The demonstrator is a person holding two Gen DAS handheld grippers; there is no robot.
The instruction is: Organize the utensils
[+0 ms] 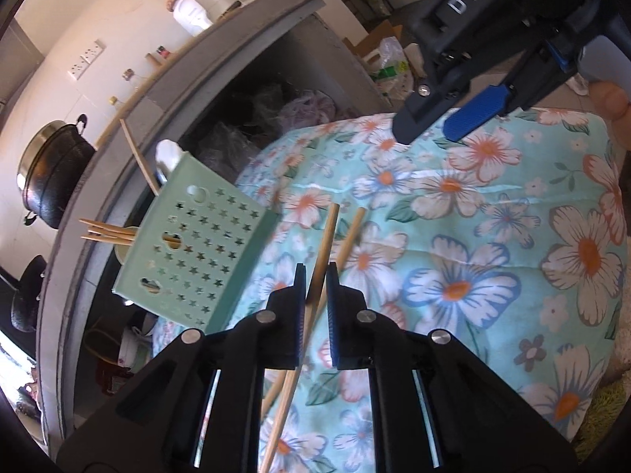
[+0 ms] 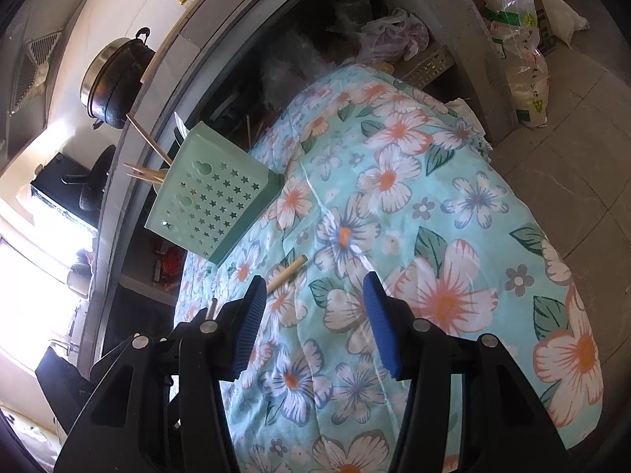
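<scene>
A mint-green utensil holder [image 1: 197, 248] with star holes stands at the far edge of the floral cloth [image 1: 453, 244], with several wooden chopsticks [image 1: 106, 232] sticking out of it. My left gripper [image 1: 315, 280] is shut on a wooden chopstick [image 1: 325, 244]. A second chopstick [image 1: 353, 236] lies on the cloth just right of it. My right gripper [image 2: 311, 291] is open and empty above the cloth; it also shows in the left wrist view [image 1: 434, 126]. In the right wrist view the holder [image 2: 213, 197] and a chopstick end [image 2: 290, 270] show by the left finger.
A grey counter edge [image 1: 189, 75] runs behind the holder, with a black pot [image 1: 51, 173] and a white jar [image 1: 201, 4] on it. Dark shelf space with plastic bags [image 2: 394, 31] lies under the counter. Bags and boxes [image 2: 524, 39] stand on the tiled floor at right.
</scene>
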